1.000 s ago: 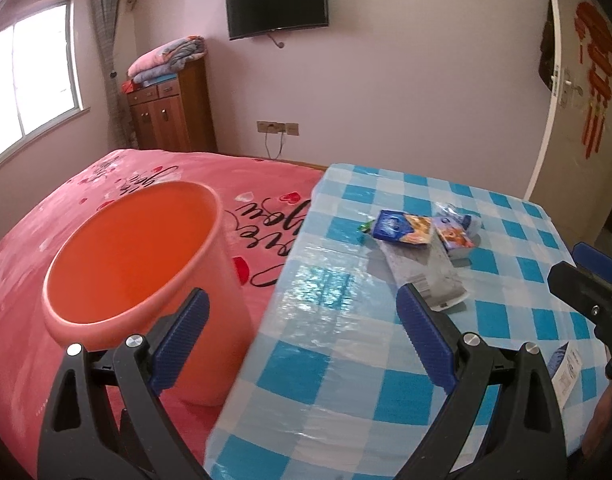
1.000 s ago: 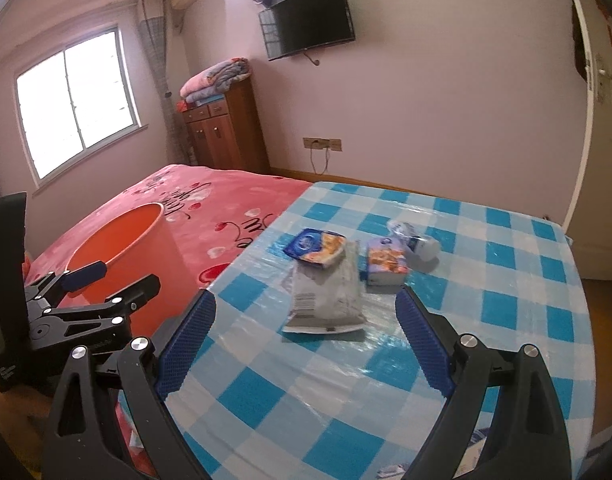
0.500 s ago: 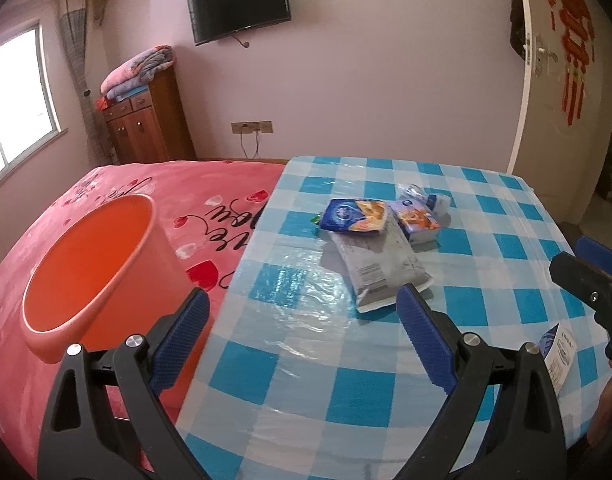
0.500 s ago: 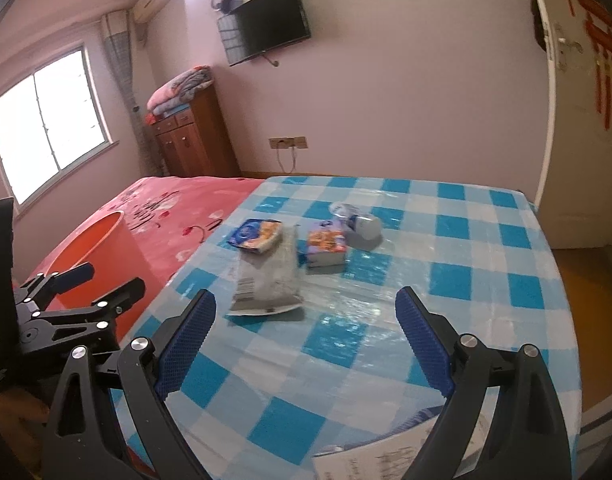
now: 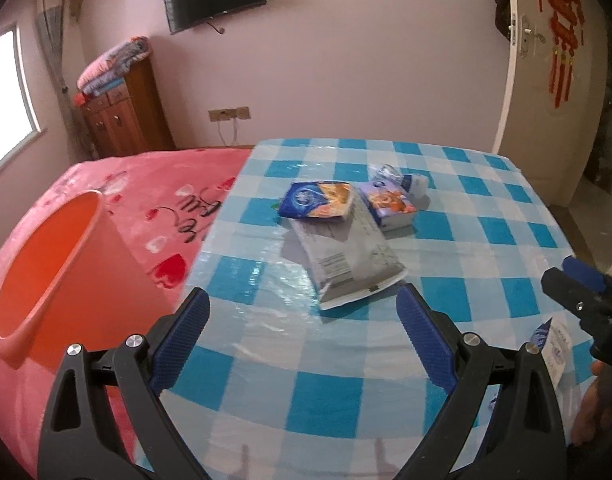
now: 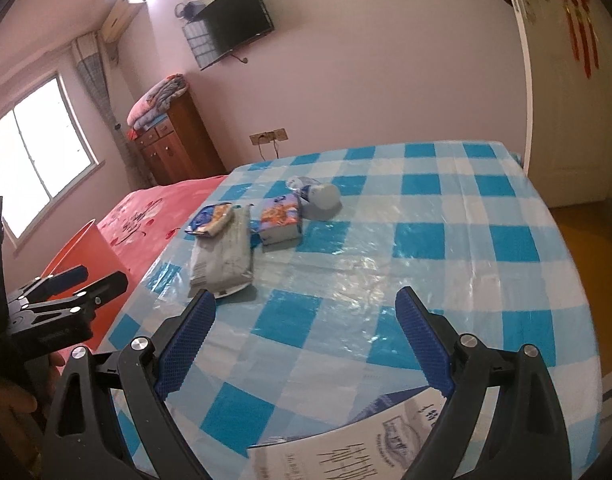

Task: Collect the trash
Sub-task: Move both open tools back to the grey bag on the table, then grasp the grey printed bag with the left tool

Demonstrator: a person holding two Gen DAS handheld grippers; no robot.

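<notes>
A pile of trash lies mid-table: a grey pouch (image 5: 346,256) (image 6: 222,256), a blue snack packet (image 5: 316,200) (image 6: 210,219), a purple-and-orange pack (image 5: 390,204) (image 6: 280,218) and a crumpled plastic bottle (image 5: 402,178) (image 6: 318,194). A white printed leaflet (image 5: 550,344) (image 6: 366,456) lies at the table's near edge. An orange bucket (image 5: 46,264) (image 6: 82,256) stands left of the table, against the bed. My left gripper (image 5: 302,300) is open and empty, just short of the grey pouch. My right gripper (image 6: 306,300) is open and empty above the near cloth, with the leaflet beneath it.
The table (image 5: 486,224) wears a blue-and-white checked cloth under clear plastic. A bed with a pink cover (image 5: 154,208) adjoins it on the left. A wooden cabinet (image 5: 126,120) stands at the far wall and a white door (image 6: 566,120) at the right.
Both grippers have moved lower and closer to the table. In the left view the bucket slid to the left edge and the trash pile came nearer. The leaflet entered the right view.
</notes>
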